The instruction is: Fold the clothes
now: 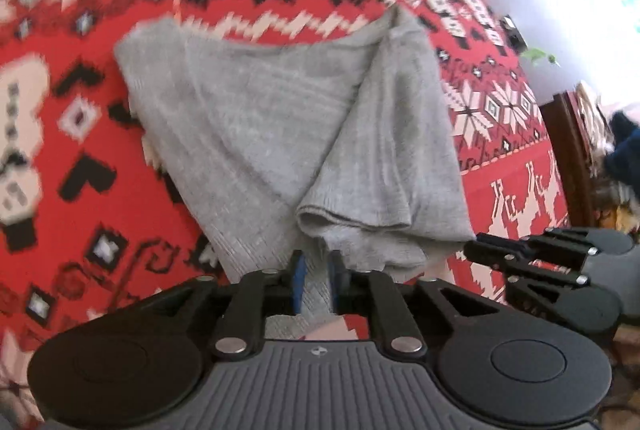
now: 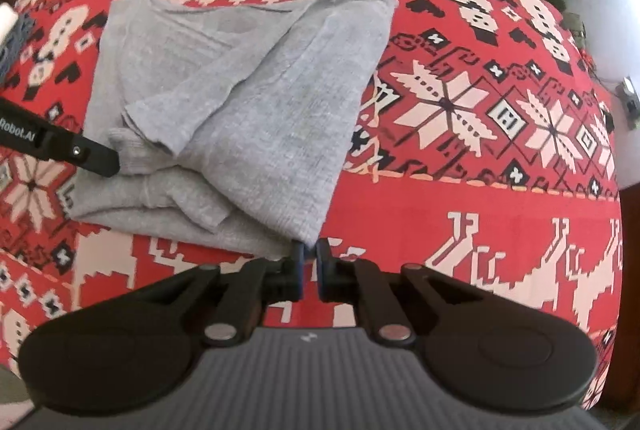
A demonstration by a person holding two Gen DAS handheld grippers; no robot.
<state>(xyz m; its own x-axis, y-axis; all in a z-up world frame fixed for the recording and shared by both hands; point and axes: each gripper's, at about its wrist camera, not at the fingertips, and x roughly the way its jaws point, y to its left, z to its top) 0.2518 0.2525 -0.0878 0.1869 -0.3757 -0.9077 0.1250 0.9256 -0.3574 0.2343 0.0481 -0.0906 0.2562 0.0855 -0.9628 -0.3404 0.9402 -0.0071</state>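
Right claw pinching grey sweater corner, left claw astride its hem

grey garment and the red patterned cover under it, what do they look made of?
Grey garment: looks like a soft knit, probably cotton or a wool blend; matte, with fine ribbed rows and limp folds. Red patterned cover: seemingly a woven or printed textile, matte; the blocky, stepped red, white and black motifs suggest a knit-style design, but blur hides the weave.
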